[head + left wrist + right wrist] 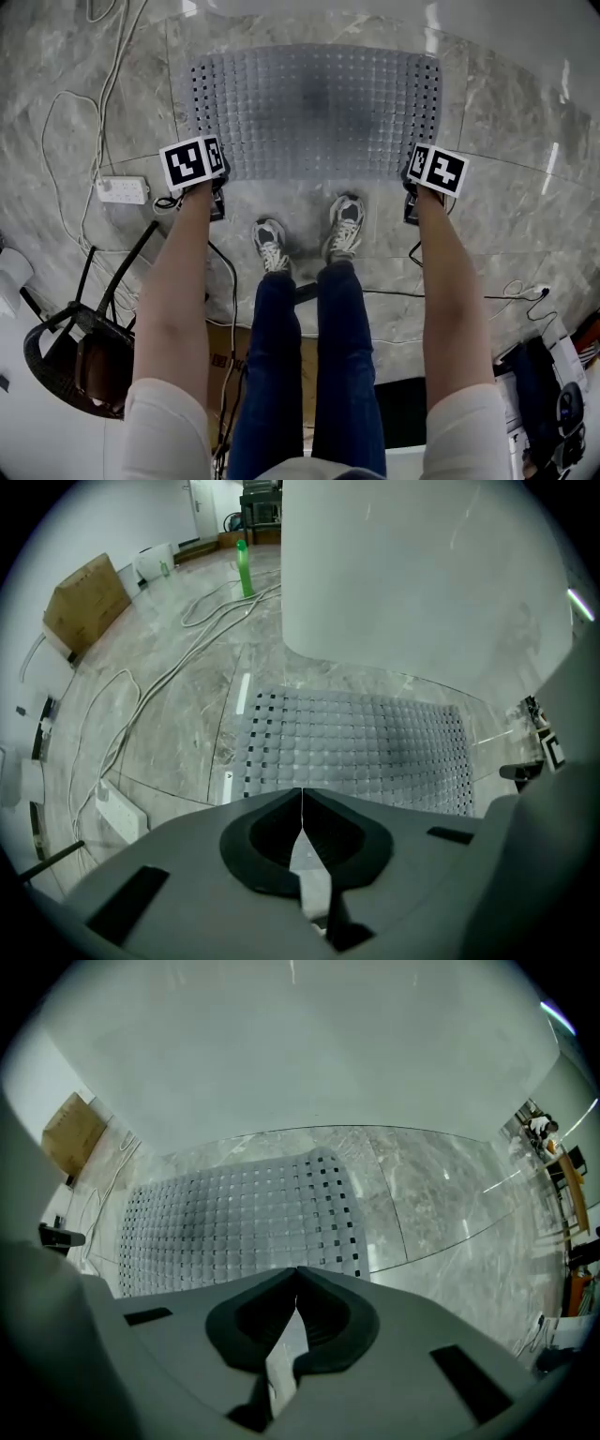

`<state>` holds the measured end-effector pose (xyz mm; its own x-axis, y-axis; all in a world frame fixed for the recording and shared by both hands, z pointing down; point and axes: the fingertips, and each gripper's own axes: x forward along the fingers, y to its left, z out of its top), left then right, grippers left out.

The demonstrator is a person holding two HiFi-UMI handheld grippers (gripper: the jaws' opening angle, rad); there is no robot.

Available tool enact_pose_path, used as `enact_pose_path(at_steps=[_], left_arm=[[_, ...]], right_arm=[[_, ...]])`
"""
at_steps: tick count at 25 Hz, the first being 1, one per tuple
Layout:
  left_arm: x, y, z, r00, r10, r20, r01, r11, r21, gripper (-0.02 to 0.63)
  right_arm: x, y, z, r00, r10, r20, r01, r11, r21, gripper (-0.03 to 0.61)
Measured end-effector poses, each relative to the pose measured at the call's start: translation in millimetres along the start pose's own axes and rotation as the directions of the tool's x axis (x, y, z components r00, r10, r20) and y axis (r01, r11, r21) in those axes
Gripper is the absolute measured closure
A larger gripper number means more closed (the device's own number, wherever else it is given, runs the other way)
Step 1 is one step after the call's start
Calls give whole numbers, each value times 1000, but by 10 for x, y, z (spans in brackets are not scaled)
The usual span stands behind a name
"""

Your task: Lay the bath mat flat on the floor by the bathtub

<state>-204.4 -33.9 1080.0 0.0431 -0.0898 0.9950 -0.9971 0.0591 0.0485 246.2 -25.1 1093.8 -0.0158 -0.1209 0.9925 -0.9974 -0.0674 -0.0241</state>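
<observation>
Left claw (212, 192) clenched, jaws pressed together, nothing between them; right claw (415, 194) likewise clenched and empty; both point straight down, 1 by each near corner of the bath mat (314, 108) and clear of it; mat grey, gridded with small squares, holes along its 2 short edges; it lies flat on the marble floor (506, 216); long axis runs left to right in the head view, parallel to the white wall of the bathtub (422, 574), far long edge near that wall; 2 shoes (270, 242) stand just short of the near long edge, between the claws; power strip (122, 190) on the floor, left of the mat.
</observation>
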Motion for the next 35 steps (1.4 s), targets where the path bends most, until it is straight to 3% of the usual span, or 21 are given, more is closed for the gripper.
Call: enact_pose_path(at_steps=[9,13,18,23,35], left_arm=[[-656,-179,-1,999,-52,-1,52,998,-26,580],[-1046,-249,76,997,-75,13,75,997,2,581],[-1648,-367,273,990,-119,81,118,993,24,581],[-2281,-428,555,977,-146,155,132,986,97,581],[-3702,-582,643,954,-188,234,166,980,111,581]], right_arm=[[-780,267,175,999,34,17,-34,999,-32,548],[-1205,407,334,998,43,36,-41,997,-62,548],[-1819,608,516,993,74,94,-68,995,-66,548],[-2439,720,738,984,93,155,-83,994,-75,548],[-3978,852,906,966,122,226,-95,987,-127,548]])
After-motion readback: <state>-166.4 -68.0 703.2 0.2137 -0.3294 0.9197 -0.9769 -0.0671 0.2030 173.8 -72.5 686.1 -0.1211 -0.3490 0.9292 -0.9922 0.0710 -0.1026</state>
